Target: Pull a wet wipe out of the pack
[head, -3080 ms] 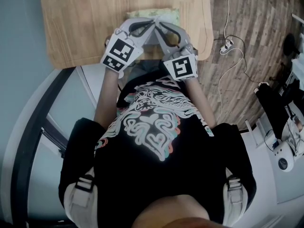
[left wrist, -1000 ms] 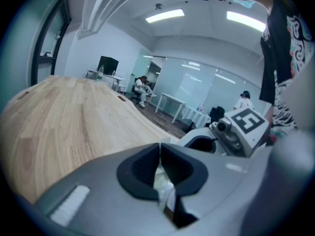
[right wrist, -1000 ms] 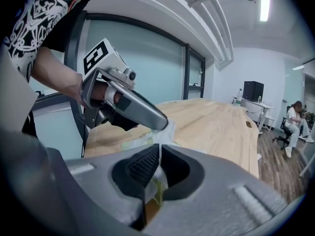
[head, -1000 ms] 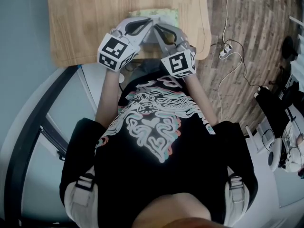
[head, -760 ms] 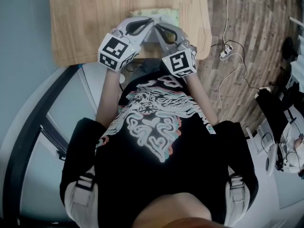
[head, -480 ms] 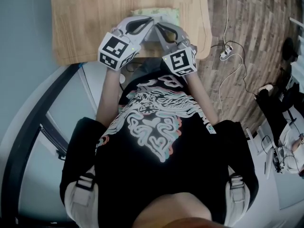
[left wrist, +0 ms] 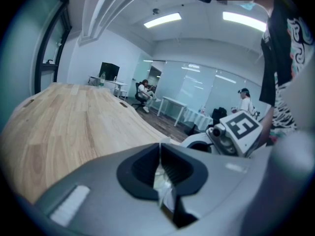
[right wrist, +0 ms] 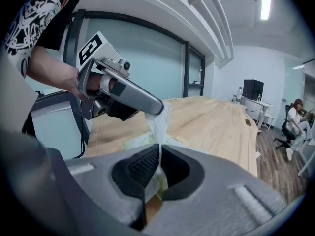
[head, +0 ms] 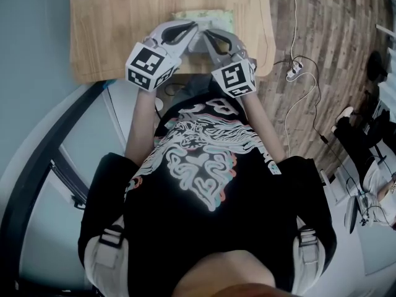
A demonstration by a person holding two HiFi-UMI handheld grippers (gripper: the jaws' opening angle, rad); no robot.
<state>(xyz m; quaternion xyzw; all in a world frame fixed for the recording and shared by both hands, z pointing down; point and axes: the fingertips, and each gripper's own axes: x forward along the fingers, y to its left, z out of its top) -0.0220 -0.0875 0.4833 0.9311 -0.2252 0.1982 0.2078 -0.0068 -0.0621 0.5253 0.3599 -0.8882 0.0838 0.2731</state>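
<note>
The pale green wet wipe pack (head: 216,17) lies on the wooden table (head: 111,23), close to its near edge. Both grippers meet tip to tip over it. My left gripper (head: 195,25) is shut on a white wet wipe (left wrist: 162,178) pinched between its pads. In the right gripper view the wipe (right wrist: 158,124) hangs as a taut strip from the left gripper's (right wrist: 158,108) tip down into my right gripper (right wrist: 160,146), which is shut on its lower part. The pack (right wrist: 135,140) shows just behind those jaws. Most of the pack is hidden by the grippers in the head view.
The table's near edge (head: 173,76) runs just below the grippers, against the person's body. Cables and a power strip (head: 296,60) lie on the wood floor to the right. Seated people (left wrist: 143,90) and desks stand far across the room.
Both grippers have stayed together over the pack with jaws shut. Only the head view has shifted a little.
</note>
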